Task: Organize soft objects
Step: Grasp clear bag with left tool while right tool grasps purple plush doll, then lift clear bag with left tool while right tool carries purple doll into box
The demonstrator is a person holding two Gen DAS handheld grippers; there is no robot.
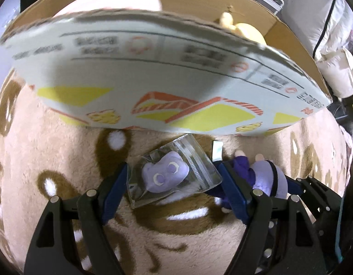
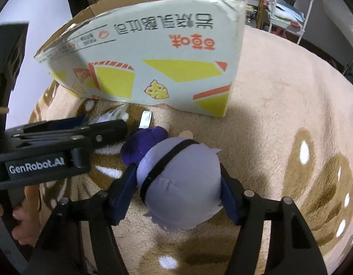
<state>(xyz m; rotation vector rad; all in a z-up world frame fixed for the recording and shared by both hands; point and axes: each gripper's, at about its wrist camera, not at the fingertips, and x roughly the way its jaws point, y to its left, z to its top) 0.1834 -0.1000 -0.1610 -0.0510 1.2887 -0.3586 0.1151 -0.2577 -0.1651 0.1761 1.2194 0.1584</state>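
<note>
A small purple plush sealed in a clear zip bag point(image 1: 169, 174) sits between the blue pads of my left gripper point(image 1: 172, 168). Both pads touch the bag's edges, so the gripper is shut on it just above the rug. Right beside it lies a lavender-haired doll in a dark purple outfit point(image 2: 181, 183), also seen in the left wrist view point(image 1: 266, 176). My right gripper point(image 2: 176, 170) is shut on the doll's round head, one pad on each side. Directly behind both stands an open cardboard box point(image 2: 153, 57) with a white printed side.
Inside the box point(image 1: 291, 45) lie a pink plush point(image 1: 107, 0) and a yellow plush point(image 1: 245, 29). A small silver strip point(image 2: 145, 119) rests on the beige rug with brown pattern point(image 2: 291, 114). A hand point(image 2: 23, 217) holds the left tool. Shelves stand at the far right.
</note>
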